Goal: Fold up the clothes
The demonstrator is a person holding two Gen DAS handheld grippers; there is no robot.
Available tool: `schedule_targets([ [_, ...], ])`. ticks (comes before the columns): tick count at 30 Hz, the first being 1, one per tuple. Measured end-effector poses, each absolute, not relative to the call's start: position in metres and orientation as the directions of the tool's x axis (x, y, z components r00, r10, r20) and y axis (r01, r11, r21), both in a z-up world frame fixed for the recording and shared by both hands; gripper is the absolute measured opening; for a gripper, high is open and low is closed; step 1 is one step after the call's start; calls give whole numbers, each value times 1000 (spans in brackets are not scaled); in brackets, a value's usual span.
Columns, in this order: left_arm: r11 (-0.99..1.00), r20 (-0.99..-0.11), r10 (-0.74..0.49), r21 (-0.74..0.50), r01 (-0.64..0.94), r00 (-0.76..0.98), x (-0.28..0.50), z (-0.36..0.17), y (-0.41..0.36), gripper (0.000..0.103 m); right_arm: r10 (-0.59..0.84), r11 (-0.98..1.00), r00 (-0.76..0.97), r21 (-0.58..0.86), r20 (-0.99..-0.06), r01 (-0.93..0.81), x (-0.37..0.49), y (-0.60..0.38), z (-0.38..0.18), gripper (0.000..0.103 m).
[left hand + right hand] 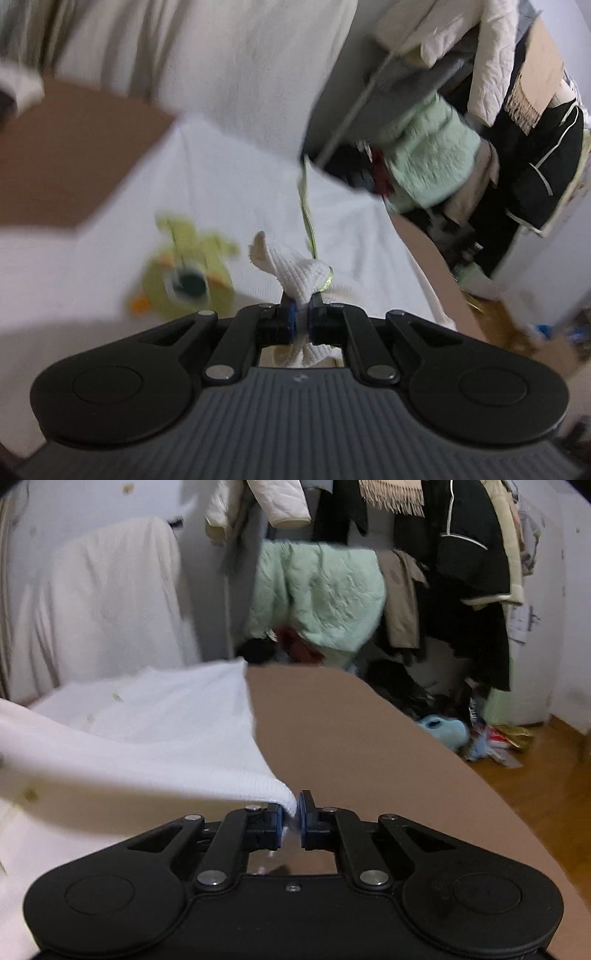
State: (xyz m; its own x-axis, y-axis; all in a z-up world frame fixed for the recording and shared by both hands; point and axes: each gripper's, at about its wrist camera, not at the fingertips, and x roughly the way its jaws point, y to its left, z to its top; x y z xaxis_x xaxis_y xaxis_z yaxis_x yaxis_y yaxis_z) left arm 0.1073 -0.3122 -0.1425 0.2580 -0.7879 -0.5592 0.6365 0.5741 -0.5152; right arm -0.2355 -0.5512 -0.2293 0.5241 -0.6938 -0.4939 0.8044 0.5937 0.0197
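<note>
Both tools were clamped on the white garment (295, 273): the left tool (301, 317) pinched a bunched, ribbed corner with yellow-green trim, and the right tool (291, 812) gripped a hem corner. The garment lay spread over the brown tabletop (351, 738), stretching toward ten o'clock in the right wrist view. To fold it well, both corners probably needed lifting evenly, the cloth kept taut between them, then laid straight across. It looked soft, knitted and white, with a yellow-green cartoon print (188, 277) near nine o'clock of the left tool.
</note>
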Motion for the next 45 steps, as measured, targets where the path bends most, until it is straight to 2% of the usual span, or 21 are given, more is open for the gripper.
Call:
schedule_targets([
  [4,616,-638,-736,-492,616,227,107,-176,-315,6,-665,554,494,74,-559,829,-240,-563,-243,7],
  [6,632,-666,-712,-470,616,222,105,-188,-318,6,-696,569,491,14,-524,822,-235,-554,-227,6],
  [8,570,-599,-783,-579,583,169,106,-177,-303,6,-717,597,516,-30,-469,802,-238,-543,-207,6],
  [9,574,-599,-782,-579,579,175,107,-172,-297,6,-710,604,519,-33,-475,796,-240,-544,-202,6],
  [13,650,-687,-692,-461,604,222,111,-177,-289,6,-674,621,492,-61,-551,782,-237,-553,-232,7],
  [16,655,-702,-685,-477,586,195,114,-189,-288,6,-698,616,452,-145,-556,774,-228,-545,-254,7],
  [18,634,-667,-715,-494,595,209,112,-184,-284,6,-690,607,459,-102,-559,788,-230,-549,-246,7],
  [20,587,-593,-769,-506,632,239,106,-167,-279,6,-647,586,511,61,-565,808,-245,-565,-231,7],
  [22,563,-538,-793,-466,683,286,98,-146,-277,7,-618,588,548,133,-564,798,-255,-573,-222,7],
  [24,631,-601,-726,-392,669,333,98,-142,-279,22,-620,615,541,76,-567,785,-251,-568,-227,7],
  [27,777,-756,-502,-181,602,420,99,-160,-277,22,-607,617,536,77,-587,783,-252,-567,-236,9],
  [30,787,-801,-517,-306,535,302,111,-178,-250,22,-564,596,571,185,-597,781,-265,-578,-233,12],
  [32,745,-763,-616,-483,460,197,119,-184,-234,22,-552,613,584,185,-595,768,-268,-580,-226,15],
  [34,708,-724,-670,-560,431,162,120,-184,-234,25,-554,635,580,147,-598,759,-266,-576,-221,15],
  [37,695,-715,-672,-519,498,193,109,-182,-250,37,-570,659,559,71,-602,749,-263,-566,-213,21],
  [38,693,-714,-671,-509,511,200,107,-184,-253,47,-569,656,554,71,-608,752,-265,-567,-211,23],
  [39,692,-716,-669,-502,518,200,105,-188,-258,55,-548,640,564,125,-619,758,-271,-570,-209,28],
  [41,702,-747,-634,-448,554,199,105,-196,-275,60,-504,599,587,233,-634,766,-284,-576,-205,28],
  [43,707,-777,-597,-390,590,202,105,-204,-292,31,-454,559,640,362,-620,746,-297,-584,-199,30],
  [44,706,-785,-574,-330,626,233,103,-202,-300,4,-435,551,666,406,-606,729,-301,-586,-196,31],
  [45,690,-774,-582,-307,655,251,98,-193,-303,4,-417,546,690,444,-592,710,-304,-587,-192,31],
])
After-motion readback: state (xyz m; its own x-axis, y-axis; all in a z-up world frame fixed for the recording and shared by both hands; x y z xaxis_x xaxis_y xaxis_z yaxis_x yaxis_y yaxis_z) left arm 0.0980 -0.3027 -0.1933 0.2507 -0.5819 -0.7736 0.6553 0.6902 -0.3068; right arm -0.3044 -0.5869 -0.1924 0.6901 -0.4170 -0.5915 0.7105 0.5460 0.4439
